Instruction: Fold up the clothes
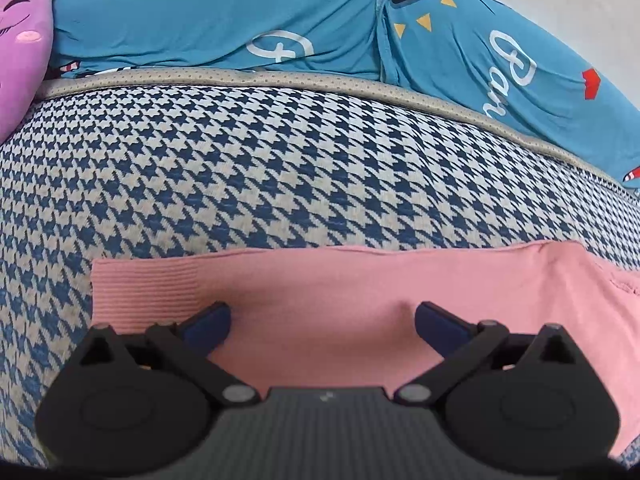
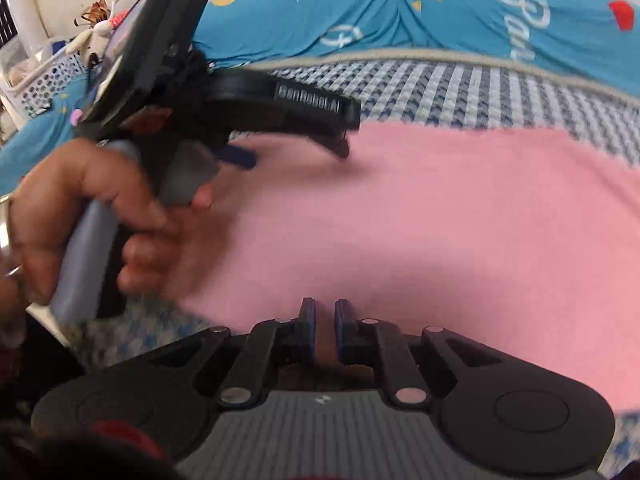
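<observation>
The left gripper (image 1: 322, 322) stands released over the pink garment (image 1: 320, 280), cloth between its jaws. The right gripper (image 2: 325, 326) is nearly clenched, empty, above the same garment.

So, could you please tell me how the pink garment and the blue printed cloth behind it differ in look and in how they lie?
The pink garment is plain, with one ribbed band; the blue cloth bears white lettering, stars and yellow triangles. The pink garment lies flat and smooth on the checked cover; the blue cloth is bunched in folds behind the cover's edge. Both are soft fabrics lying on the same bed.
</observation>
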Tool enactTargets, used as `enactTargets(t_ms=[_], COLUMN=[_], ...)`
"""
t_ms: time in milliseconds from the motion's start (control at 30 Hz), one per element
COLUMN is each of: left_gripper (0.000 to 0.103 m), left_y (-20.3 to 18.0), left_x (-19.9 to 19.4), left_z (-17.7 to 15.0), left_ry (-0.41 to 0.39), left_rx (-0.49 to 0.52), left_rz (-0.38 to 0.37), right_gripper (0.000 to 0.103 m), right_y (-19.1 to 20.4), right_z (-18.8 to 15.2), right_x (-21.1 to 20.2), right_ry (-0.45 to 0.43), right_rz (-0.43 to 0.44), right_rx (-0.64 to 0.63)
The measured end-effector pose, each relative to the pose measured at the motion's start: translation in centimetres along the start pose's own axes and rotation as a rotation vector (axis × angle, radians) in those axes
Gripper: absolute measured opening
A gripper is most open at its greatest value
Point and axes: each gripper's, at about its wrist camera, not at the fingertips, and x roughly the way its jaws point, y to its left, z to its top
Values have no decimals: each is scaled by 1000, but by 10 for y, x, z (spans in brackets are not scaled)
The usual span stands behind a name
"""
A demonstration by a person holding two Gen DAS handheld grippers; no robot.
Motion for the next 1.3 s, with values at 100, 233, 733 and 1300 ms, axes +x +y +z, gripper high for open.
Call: enactTargets(t_ms=[100,233,733,1300], left_gripper=[103,103,103,103], left_y=[6,15,54,55], left_x=[0,-3,-32,-23], left_z=[3,4,3,-2], left_ry=[-3,-7,-14,55], left_rx=[-17,-36,-28,14], left_rz=[5,7,-11,-28], right_gripper=[12,12,12,13], right_y=[3,3,25,46], right_z=[-7,-10,11,22], right_x=[-3,-8,-2,48], right_ry=[14,18,-128,-51], right_rz=[3,-2,76,62], right_rx=[13,23,25,-22])
